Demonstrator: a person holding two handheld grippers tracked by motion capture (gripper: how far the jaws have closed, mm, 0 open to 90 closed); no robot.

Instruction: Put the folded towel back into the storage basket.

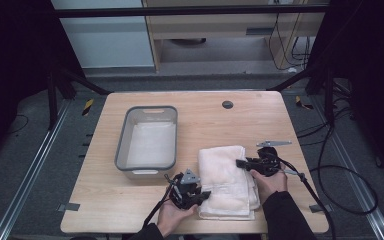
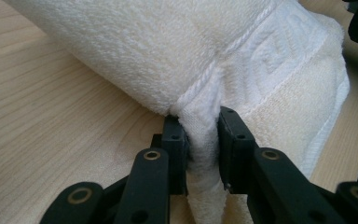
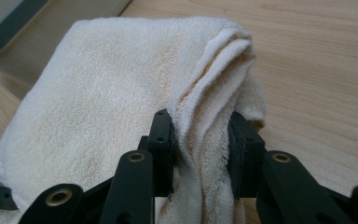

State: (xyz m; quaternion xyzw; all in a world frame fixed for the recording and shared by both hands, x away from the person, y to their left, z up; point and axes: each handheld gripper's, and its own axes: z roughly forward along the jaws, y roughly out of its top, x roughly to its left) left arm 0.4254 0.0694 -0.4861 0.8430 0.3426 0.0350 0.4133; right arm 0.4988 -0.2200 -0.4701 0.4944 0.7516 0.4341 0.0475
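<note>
My left hand-held gripper pinches the soft folded towel at its near-left hem; my right hand-held gripper clamps its layered right edge; it feels light and floppy, I judge.

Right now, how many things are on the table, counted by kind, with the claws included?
Folded white towel: 1
Grey bin: 1
Claws, left claw and right claw, each shut on an edge of the towel: 2
Total: 4
</note>
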